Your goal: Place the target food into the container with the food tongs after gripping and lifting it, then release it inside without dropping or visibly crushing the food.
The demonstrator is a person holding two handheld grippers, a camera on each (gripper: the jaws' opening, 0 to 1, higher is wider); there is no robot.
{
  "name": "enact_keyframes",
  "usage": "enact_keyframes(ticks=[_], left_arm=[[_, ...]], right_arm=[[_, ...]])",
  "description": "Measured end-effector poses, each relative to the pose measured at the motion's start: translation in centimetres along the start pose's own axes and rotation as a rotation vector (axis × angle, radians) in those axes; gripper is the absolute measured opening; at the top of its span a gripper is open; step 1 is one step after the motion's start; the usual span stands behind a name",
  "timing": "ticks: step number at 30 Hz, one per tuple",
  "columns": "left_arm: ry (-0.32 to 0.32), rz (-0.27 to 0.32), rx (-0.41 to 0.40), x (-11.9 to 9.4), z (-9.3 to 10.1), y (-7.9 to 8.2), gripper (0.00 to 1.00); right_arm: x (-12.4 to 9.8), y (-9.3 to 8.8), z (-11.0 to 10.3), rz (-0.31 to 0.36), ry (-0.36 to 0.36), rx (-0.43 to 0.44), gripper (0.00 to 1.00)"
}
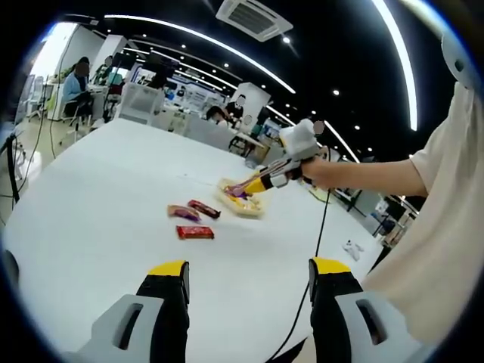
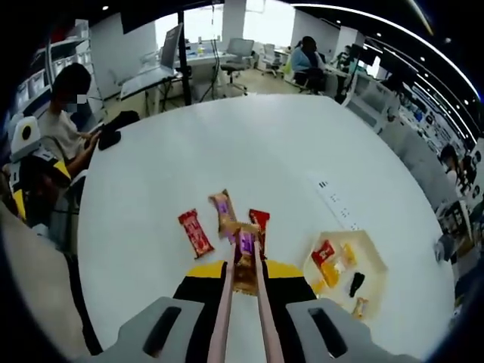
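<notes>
The snack packet sits pinched at the tip of the pink food tongs, lifted above the white worktop. The right gripper has its jaws pressed in on the tongs; the left gripper hovers with jaws apart, empty. Gripping and lifting look done; carrying to the container and releasing remain. What lies in the container is too small to identify.

Table smooth matt white; snack wrappers glossy plastic; tongs smooth pinkish plastic.
</notes>
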State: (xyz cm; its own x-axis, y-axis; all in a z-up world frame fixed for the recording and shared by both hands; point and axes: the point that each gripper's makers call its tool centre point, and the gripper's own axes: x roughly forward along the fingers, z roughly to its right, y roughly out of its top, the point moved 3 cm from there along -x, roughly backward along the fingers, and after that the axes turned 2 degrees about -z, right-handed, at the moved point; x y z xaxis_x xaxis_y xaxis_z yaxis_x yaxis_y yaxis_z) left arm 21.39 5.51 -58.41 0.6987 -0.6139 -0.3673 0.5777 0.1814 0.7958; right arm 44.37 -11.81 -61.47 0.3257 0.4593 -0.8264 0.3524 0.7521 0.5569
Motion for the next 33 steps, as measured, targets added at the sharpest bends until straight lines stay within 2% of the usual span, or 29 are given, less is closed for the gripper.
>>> enact_keyframes(ticks=[8, 20, 33], left_arm=[[0.002, -0.008, -0.007, 0.3, 0.0, -0.1, 0.64], [-0.004, -0.020, 0.007, 1.4, 0.0, 0.8, 0.63], [-0.017, -0.030, 0.014, 2.9, 0.2, 1.6, 0.64]], right_arm=[[-1.0, -0.3, 1.8, 0.025, -0.030, 0.030, 0.17], [-3.2, -1.1, 8.8, 0.046, -0.143, 0.093, 0.18], [-4.9, -1.8, 12.6, 0.058, -0.199, 0.124, 0.18]])
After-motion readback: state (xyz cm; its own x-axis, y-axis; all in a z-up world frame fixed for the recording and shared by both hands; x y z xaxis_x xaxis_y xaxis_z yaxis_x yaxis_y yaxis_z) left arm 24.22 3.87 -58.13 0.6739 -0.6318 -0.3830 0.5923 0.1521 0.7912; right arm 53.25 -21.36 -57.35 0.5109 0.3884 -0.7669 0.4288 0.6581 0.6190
